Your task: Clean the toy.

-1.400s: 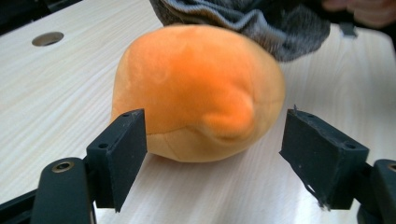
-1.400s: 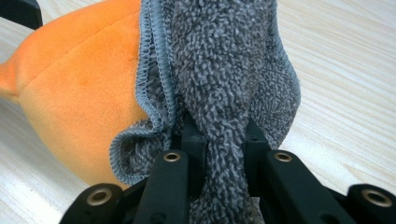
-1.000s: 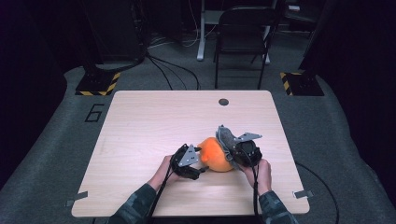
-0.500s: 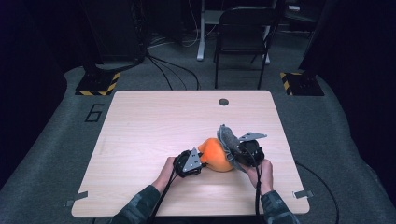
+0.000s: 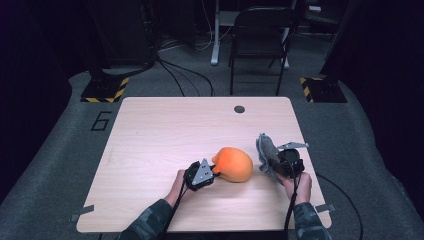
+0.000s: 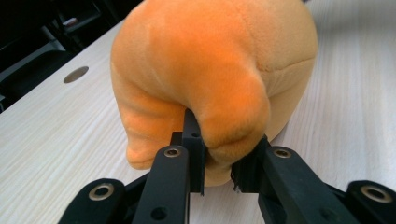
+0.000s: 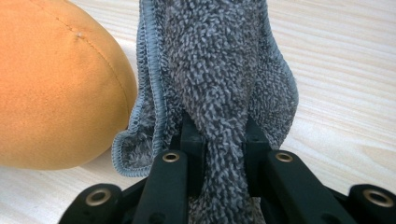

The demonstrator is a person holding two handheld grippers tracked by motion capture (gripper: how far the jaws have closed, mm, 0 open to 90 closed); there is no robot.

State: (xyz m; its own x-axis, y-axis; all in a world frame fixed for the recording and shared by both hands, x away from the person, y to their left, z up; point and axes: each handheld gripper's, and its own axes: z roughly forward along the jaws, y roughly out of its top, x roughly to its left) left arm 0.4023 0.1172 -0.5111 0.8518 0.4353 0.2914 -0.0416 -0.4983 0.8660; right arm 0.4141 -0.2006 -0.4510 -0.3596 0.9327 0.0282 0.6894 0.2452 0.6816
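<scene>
An orange plush toy point(image 5: 234, 164) lies on the wooden table point(image 5: 165, 135) near the front edge. My left gripper point(image 5: 214, 170) sits at its left side; its jaws have just been closing and now pinch a fold of the orange plush toy point(image 6: 219, 84). To the right, my right gripper point(image 5: 270, 162) is shut on a grey terry cloth point(image 5: 265, 149), which stands up from the jaws a little apart from the toy. In the right gripper view the grey cloth point(image 7: 219, 70) is clamped between the black fingers point(image 7: 190, 140), with the orange plush toy point(image 7: 56, 88) at the left.
A round cable hole point(image 5: 239, 109) is in the table's far side. A dark chair point(image 5: 260, 45) and a desk leg stand beyond the table on the grey carpet. Two yellow-black striped blocks point(image 5: 105, 89) lie on the floor at the far corners.
My right gripper has carried the grey cloth off the toy to the right. My left gripper has closed on the toy's left side.
</scene>
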